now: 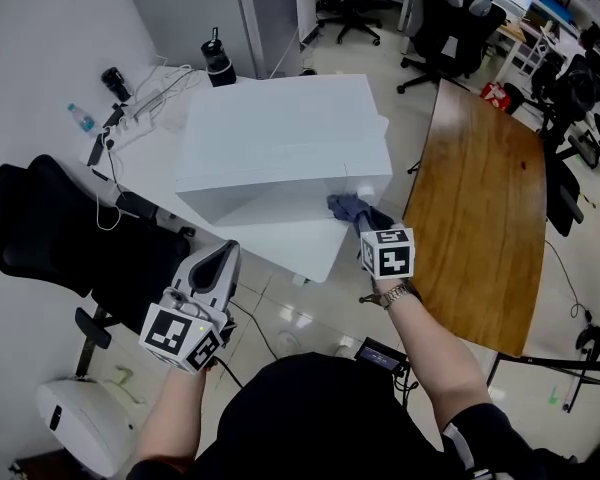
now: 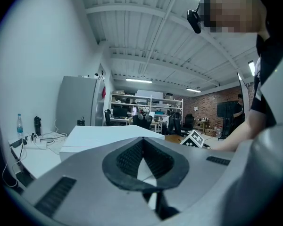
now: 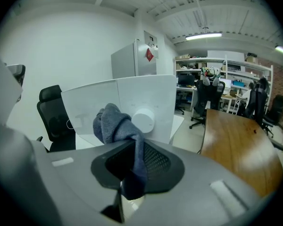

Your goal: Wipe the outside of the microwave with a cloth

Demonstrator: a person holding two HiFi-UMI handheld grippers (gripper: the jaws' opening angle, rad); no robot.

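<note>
Right tongs (image 3: pixel 132 147) clamped on grey cloth (image 3: pixel 114 124). Cloth at front face of white microwave (image 1: pixel 280 138), beside round knob (image 3: pixel 142 121). Left tongs (image 2: pixel 142 142) fully closed, empty, clear of surface (image 1: pixel 310 248). Red diamond sticker (image 3: pixel 150 54) on fridge (image 3: pixel 132 60): print illegible.

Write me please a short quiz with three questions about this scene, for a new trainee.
1. True or false: the left tongs stand wide open.
2. What do the right tongs grip? A) a bottle B) a grey cloth C) a cable
3. In the head view, what stands to the right of the microwave?
Key: 1 false, they are shut and empty. 2 B. 3 a brown wooden table.
</note>
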